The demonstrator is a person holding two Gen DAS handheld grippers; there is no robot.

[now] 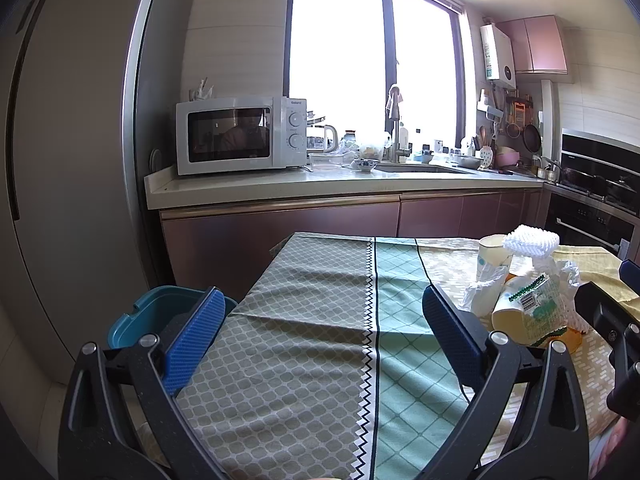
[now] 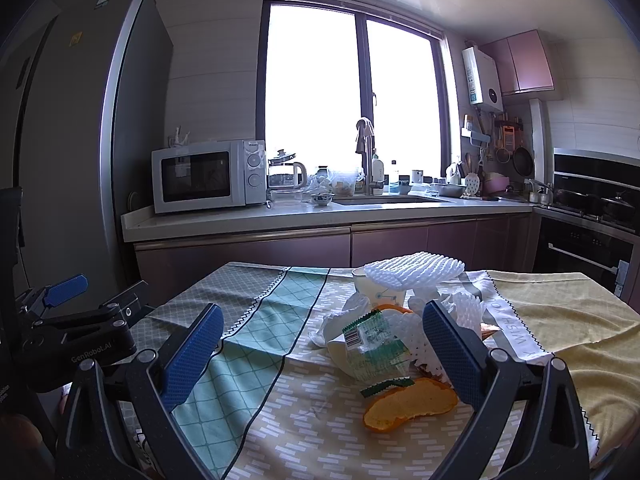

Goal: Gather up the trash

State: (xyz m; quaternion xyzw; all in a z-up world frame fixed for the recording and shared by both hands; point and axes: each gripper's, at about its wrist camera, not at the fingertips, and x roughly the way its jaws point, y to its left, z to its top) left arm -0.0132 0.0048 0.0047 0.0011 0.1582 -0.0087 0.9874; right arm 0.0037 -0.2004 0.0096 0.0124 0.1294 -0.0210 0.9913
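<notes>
A heap of trash lies on the patterned tablecloth (image 2: pixel 256 340). It holds a white foam fruit net (image 2: pixel 416 269) on a paper cup (image 2: pixel 370 286), a tipped cup in a printed wrapper (image 2: pixel 368 346), crumpled plastic, and orange peel (image 2: pixel 408 404) in front. My right gripper (image 2: pixel 324 354) is open, its fingers either side of the wrapper and peel, not touching. My left gripper (image 1: pixel 320 338) is open over bare cloth, left of the heap (image 1: pixel 528 308). A teal bin (image 1: pixel 160 312) sits below the table's left edge, behind the left finger.
Beyond the table runs a kitchen counter (image 1: pixel 320 184) with a microwave (image 1: pixel 240 134), sink and dishes. A tall fridge (image 1: pixel 72 140) stands at the left, an oven (image 2: pixel 584 248) at the right. The left gripper's body (image 2: pixel 80 340) shows at the left in the right wrist view.
</notes>
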